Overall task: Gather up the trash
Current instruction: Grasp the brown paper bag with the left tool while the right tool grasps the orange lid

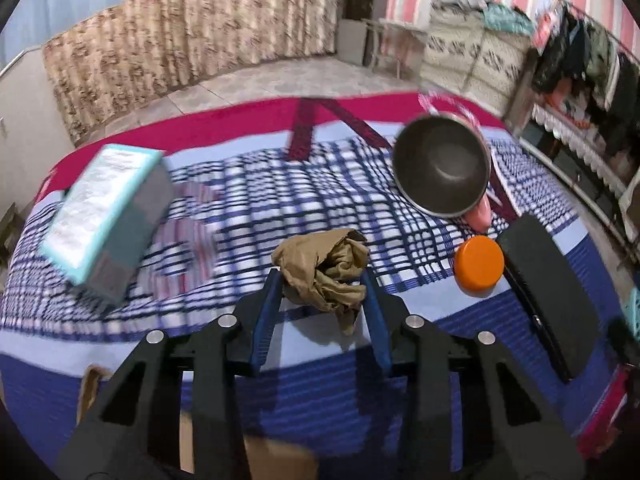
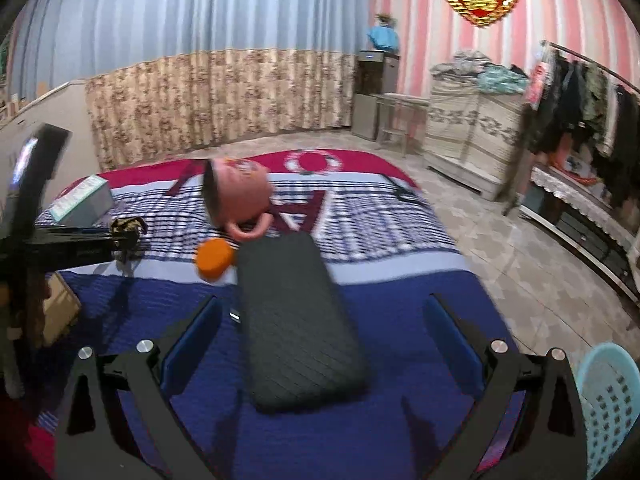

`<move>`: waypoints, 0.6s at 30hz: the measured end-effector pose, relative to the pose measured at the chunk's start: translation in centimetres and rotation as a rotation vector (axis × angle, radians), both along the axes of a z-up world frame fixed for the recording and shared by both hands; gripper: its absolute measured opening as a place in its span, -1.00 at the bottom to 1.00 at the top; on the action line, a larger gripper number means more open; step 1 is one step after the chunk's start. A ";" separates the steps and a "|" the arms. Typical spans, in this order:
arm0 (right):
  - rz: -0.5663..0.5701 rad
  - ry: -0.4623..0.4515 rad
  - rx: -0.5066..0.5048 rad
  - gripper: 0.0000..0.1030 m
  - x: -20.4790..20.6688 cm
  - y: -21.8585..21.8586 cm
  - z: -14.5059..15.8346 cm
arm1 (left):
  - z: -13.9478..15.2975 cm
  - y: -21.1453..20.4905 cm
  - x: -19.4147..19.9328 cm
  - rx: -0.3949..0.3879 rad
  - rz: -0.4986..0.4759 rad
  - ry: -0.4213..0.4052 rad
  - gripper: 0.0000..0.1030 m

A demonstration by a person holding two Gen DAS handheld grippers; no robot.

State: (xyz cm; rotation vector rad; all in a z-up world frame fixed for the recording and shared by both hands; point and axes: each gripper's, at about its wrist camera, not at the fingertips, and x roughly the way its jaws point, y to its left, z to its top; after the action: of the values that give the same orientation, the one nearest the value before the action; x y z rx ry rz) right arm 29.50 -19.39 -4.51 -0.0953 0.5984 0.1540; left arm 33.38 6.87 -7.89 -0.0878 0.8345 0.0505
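Left gripper [image 1: 324, 280] clamped on crumpled brown paper [image 1: 323, 270], lifted over bed [image 1: 248, 184].
Teal box [image 1: 106, 210] far left, pink mug [image 1: 442, 168], orange lid [image 1: 479, 262], black case [image 2: 298, 324]; right gripper [image 2: 322, 322] fingers spread, straddling case.

Black tongs [image 1: 323, 280]; blue pads [image 1: 265, 312]; silver screws [image 1: 155, 336]

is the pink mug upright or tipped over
Tipped over. The pink mug lies on its side on the checked bedcover, dark inside facing sideways and handle down by the orange lid.
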 end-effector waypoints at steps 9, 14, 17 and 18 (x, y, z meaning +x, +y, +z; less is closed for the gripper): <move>0.166 0.085 0.012 0.60 3.9 6.8 -1.5 | 1.6 5.8 -7.5 0.005 0.119 -0.090 -0.24; 0.197 0.139 0.011 0.36 5.8 9.2 -2.4 | 1.2 8.0 -8.4 -0.009 0.162 -0.088 -0.24; 0.196 0.154 -0.003 0.35 6.5 9.9 -2.9 | 1.0 8.5 -8.5 -0.027 0.170 -0.083 -0.23; 0.189 0.158 -0.012 0.34 6.8 10.1 -3.1 | 0.9 8.6 -8.6 -0.032 0.173 -0.082 -0.23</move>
State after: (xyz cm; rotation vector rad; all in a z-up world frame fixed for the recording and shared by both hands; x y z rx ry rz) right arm 36.33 -9.25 -7.58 -0.1519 0.7478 0.3434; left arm 24.81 15.50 -6.97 -0.1911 0.7446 0.1947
